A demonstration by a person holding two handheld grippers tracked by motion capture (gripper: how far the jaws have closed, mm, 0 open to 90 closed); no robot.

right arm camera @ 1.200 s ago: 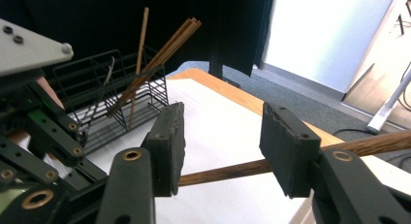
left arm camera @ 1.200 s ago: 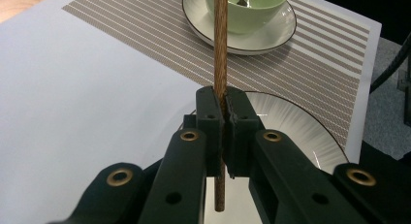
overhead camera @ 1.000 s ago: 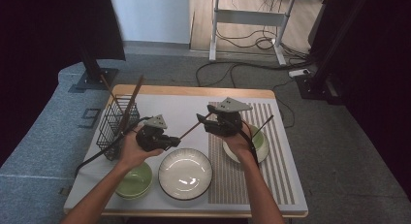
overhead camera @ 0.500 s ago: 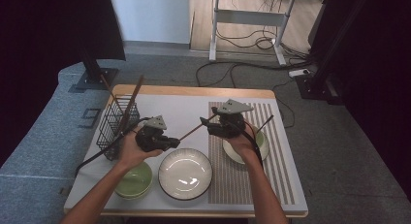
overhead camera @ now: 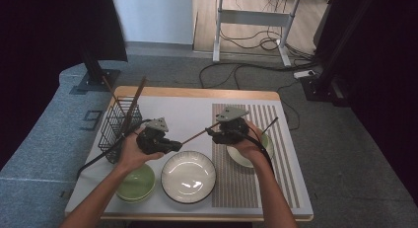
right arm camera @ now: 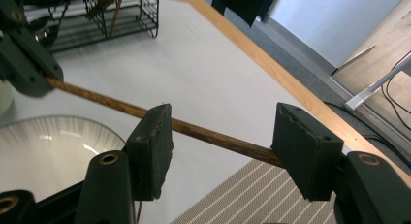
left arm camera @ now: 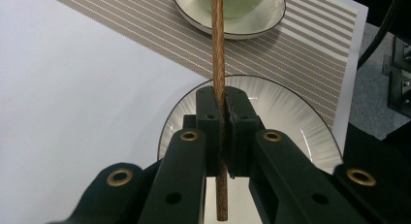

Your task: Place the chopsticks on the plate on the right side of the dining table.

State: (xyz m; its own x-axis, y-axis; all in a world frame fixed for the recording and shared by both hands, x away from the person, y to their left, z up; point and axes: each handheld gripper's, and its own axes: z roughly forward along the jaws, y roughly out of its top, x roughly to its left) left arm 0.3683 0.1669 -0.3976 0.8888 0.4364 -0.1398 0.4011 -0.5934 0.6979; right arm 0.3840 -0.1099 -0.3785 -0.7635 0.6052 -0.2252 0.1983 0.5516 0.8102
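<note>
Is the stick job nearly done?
About halfway, it seems. Done: bowls and plates are set out. In hand: the left claw pinches a wooden chopstick; the right claw has just been opening around it. Left: more sticks stand in the wire basket.
</note>
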